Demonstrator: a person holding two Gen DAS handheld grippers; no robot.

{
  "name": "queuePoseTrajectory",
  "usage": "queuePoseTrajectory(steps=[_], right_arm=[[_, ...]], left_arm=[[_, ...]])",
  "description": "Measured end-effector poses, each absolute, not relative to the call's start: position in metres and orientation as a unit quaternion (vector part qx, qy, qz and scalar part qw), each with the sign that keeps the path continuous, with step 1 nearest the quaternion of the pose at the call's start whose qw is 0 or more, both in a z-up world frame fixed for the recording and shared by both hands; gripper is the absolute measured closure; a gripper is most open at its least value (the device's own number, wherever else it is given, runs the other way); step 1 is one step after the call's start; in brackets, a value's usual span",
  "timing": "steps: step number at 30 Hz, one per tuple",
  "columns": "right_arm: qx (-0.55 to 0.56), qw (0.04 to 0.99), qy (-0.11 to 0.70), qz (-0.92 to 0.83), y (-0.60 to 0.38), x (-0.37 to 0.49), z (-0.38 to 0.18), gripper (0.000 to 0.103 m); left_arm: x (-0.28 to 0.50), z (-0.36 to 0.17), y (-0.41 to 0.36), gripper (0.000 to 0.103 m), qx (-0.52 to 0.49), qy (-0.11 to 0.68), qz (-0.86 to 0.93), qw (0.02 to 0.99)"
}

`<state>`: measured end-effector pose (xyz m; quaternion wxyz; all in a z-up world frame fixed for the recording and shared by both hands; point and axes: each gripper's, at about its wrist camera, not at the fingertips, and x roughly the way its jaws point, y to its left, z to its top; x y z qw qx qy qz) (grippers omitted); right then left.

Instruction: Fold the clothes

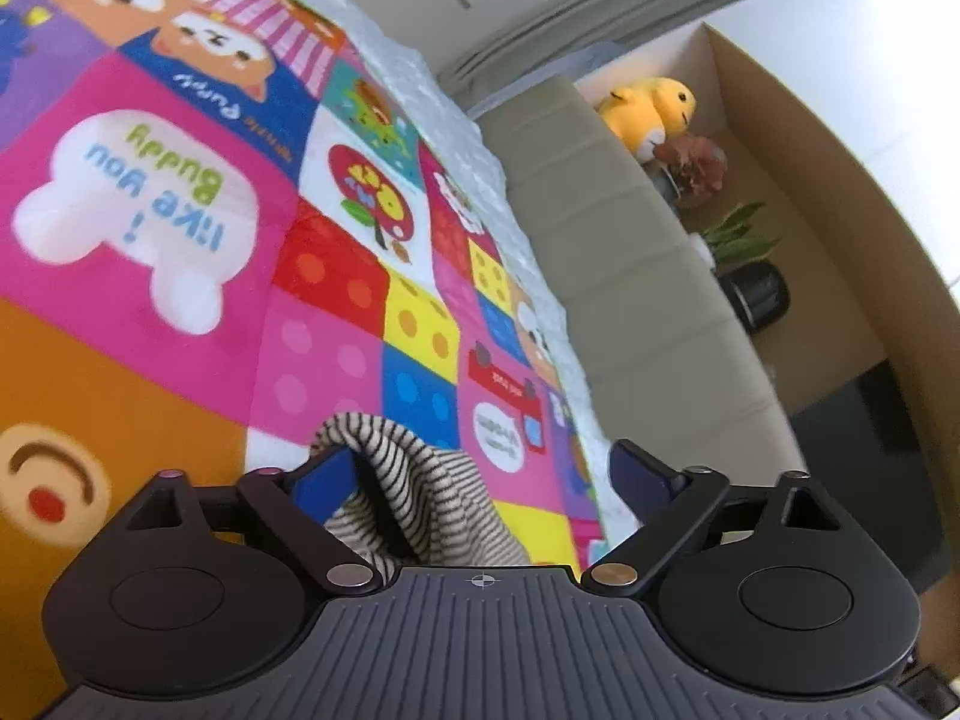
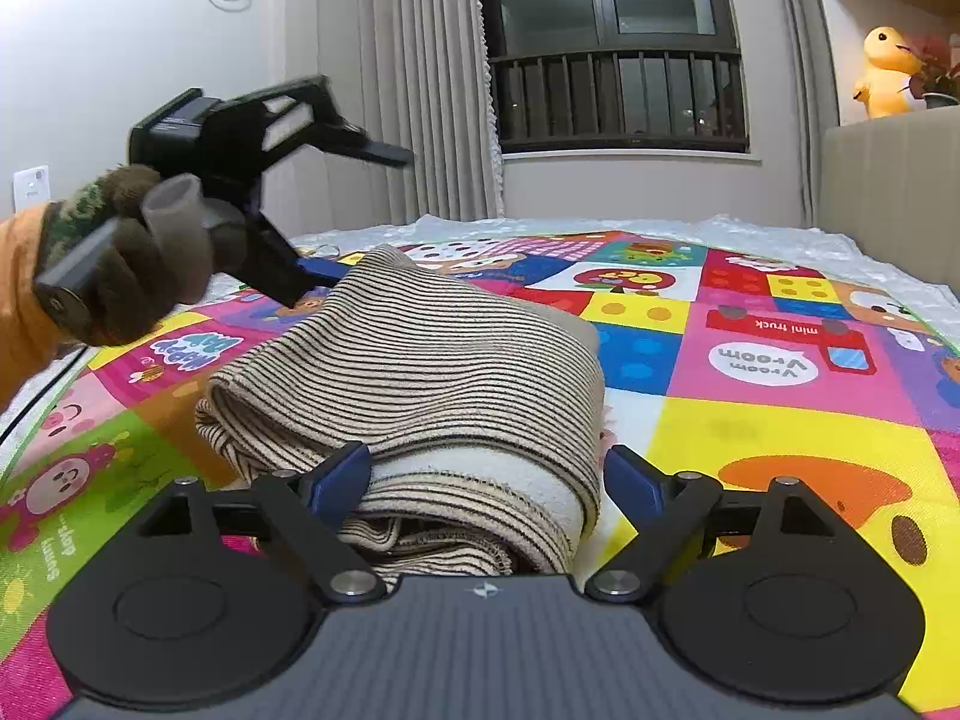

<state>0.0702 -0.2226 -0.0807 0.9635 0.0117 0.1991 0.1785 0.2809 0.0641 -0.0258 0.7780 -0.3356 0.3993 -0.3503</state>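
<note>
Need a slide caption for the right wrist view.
Open right claw straddling folded striped garment on colorful play mat; left claw at far end.

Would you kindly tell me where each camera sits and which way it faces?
Left wrist: on the left gripper, tilted over the colourful cartoon play mat toward the beige padded headboard.
Right wrist: on the right gripper, low, facing the window; shows the gloved left hand.
Shared: the beige striped folded garment, mat, yellow plush toy.
</note>
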Motion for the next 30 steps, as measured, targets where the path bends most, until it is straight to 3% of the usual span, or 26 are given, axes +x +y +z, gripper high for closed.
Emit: queuePoseTrajectory(steps=[3,6,14,17,19,20,21,22,23,24,30], right_arm=[[0.013,0.963,0.2,0.178,-0.223,0.071,-0.081,0.017],[0.011,0.964,0.2,0.177,-0.223,0.071,-0.081,0.017],[0.009,0.965,0.199,0.171,-0.223,0.072,-0.082,0.013],[0.011,0.965,0.199,0.172,-0.224,0.073,-0.082,0.011],[0.011,0.965,0.198,0.174,-0.223,0.073,-0.082,0.01],[0.011,0.964,0.198,0.174,-0.223,0.073,-0.082,0.01],[0.011,0.964,0.198,0.175,-0.223,0.073,-0.082,0.01],[0.012,0.964,0.2,0.177,-0.223,0.074,-0.083,0.01],[0.013,0.963,0.202,0.179,-0.224,0.075,-0.083,0.01],[0.014,0.962,0.204,0.179,-0.224,0.076,-0.083,0.01],[0.025,0.938,0.266,0.222,-0.223,0.097,-0.084,0.01]], left_arm=[[0.271,-0.019,0.071,0.005,-0.337,0.39,-0.351,0.782],[0.264,-0.01,0.07,0.015,-0.343,0.373,-0.372,0.778],[0.258,-0.022,0.034,0.017,-0.317,0.398,-0.392,0.767],[0.261,-0.041,0.028,0.032,-0.271,0.429,-0.348,0.788],[0.26,-0.048,0.034,0.047,-0.264,0.425,-0.34,0.796],[0.257,-0.047,0.039,0.047,-0.269,0.42,-0.335,0.799],[0.252,-0.042,0.042,0.046,-0.265,0.413,-0.33,0.807],[0.245,-0.033,0.043,0.036,-0.245,0.403,-0.322,0.821],[0.237,-0.025,0.044,0.024,-0.224,0.393,-0.314,0.835],[0.228,-0.017,0.043,0.005,-0.199,0.382,-0.3,0.851],[0.204,-0.012,0.03,0.001,-0.201,0.419,-0.323,0.824]])
